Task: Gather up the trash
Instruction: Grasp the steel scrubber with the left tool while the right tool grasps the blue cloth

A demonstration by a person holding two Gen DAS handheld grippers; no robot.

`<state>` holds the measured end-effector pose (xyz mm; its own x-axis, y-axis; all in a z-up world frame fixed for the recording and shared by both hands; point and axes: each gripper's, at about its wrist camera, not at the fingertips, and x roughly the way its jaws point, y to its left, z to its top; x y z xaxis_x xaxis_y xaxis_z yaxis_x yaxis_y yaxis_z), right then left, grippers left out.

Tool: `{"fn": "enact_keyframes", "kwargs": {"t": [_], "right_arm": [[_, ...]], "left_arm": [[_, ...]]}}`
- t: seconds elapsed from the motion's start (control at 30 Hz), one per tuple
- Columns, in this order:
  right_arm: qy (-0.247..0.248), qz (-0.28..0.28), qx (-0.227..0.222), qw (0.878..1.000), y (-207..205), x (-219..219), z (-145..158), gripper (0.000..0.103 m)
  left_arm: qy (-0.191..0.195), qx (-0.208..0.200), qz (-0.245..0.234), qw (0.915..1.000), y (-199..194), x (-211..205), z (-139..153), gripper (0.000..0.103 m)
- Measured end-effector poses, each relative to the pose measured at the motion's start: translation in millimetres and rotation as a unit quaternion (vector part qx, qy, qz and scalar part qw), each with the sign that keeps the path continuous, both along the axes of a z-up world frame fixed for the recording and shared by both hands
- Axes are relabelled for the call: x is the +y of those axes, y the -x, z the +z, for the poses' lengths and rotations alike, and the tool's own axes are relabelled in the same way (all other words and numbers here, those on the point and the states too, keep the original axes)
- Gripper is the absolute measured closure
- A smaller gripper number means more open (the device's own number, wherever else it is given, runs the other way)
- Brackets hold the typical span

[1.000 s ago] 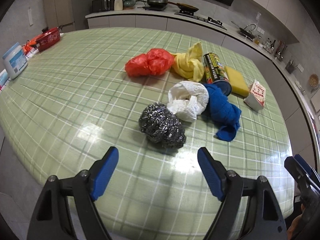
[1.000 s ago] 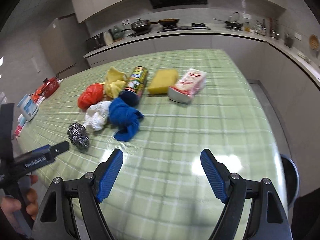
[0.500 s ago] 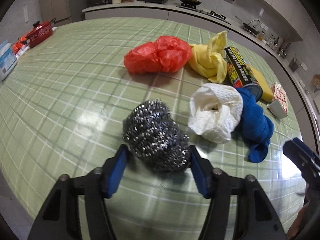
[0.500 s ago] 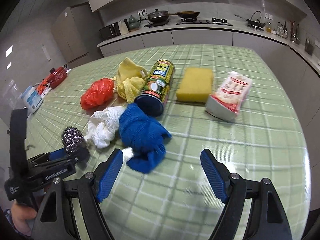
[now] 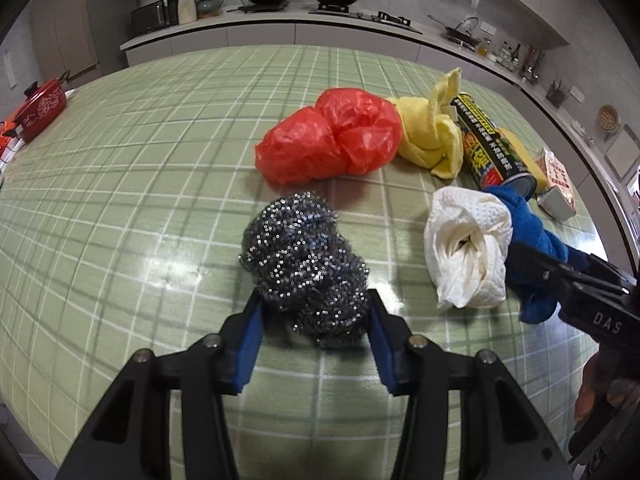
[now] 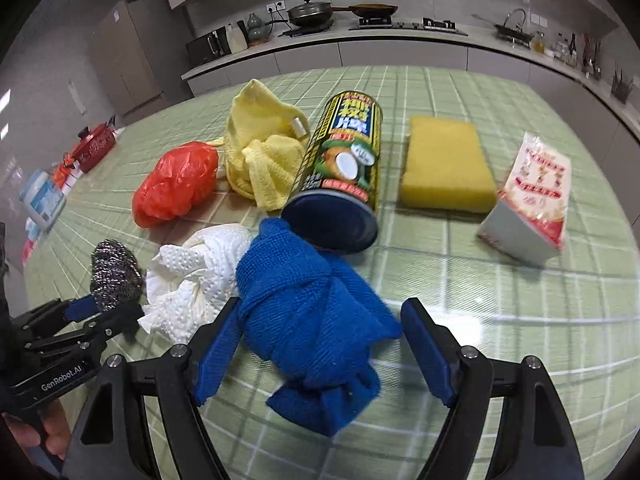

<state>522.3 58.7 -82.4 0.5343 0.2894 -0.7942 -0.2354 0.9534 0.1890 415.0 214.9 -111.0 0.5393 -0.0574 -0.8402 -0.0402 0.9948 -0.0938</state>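
Trash pile (image 6: 312,216) on green checked table (image 5: 160,160)

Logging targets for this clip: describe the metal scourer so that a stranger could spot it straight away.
On the green checked tablecloth, a cluster of trash lies mid-table. At its near end, in front of the crumpled red plastic bag and beside the white paper towel wad, sits the grey steel-wool scouring ball. It alone is metallic and glittering.

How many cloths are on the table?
2. The yellow cloth lies between the red bag and the can. The blue cloth lies in front of the can, between the right gripper's closing jaws. No others visible.
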Motion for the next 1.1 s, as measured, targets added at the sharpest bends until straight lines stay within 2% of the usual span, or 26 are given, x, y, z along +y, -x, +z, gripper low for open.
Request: {"fn": "enact_keyframes", "kwargs": {"t": [0.03,0.1,0.2,0.33,0.43,0.57,0.7,0.77,0.87,0.93,1.0,1.1], "right_arm": [[-0.003,-0.001,-0.002,1.000,1,1,0,0.041],[-0.003,0.004,0.001,1.000,4,4,0,0.054],[-0.006,0.003,0.003,1.000,11,6,1,0.060],[-0.018,-0.017,-0.004,1.000,25,-3,7,0.060],[-0.024,-0.036,-0.011,0.999,39,-13,16,0.060],[-0.028,-0.057,-0.020,0.998,60,-25,28,0.060],[-0.022,-0.065,-0.009,0.998,76,-33,28,0.060],[-0.013,-0.062,0.001,0.998,83,-31,21,0.057],[0.018,-0.054,0.001,0.998,84,-25,16,0.047],[0.040,-0.056,-0.016,0.998,85,-23,17,0.032],[0.044,-0.056,-0.029,0.997,83,-24,20,0.029],[0.044,-0.053,-0.032,0.997,73,-24,21,0.028]], "left_arm": [[-0.001,-0.001,-0.003,1.0000,0,1,0,0.061],[-0.001,-0.003,-0.011,0.9999,1,3,1,0.069],[0.009,-0.004,-0.015,0.9998,3,7,2,0.074],[0.017,-0.009,-0.020,0.9996,9,11,8,0.082],[0.021,-0.014,-0.028,0.9993,16,9,14,0.084],[0.019,-0.019,-0.046,0.9986,25,7,20,0.085],[0.013,-0.009,-0.063,0.9979,28,0,18,0.085],[0.010,-0.004,-0.065,0.9978,29,0,14,0.084],[0.019,0.011,-0.058,0.9980,29,2,10,0.072],[0.026,0.009,-0.053,0.9982,28,4,12,0.057],[0.022,0.000,-0.044,0.9988,28,7,15,0.046],[0.021,-0.006,-0.040,0.9990,23,8,17,0.044]]}}
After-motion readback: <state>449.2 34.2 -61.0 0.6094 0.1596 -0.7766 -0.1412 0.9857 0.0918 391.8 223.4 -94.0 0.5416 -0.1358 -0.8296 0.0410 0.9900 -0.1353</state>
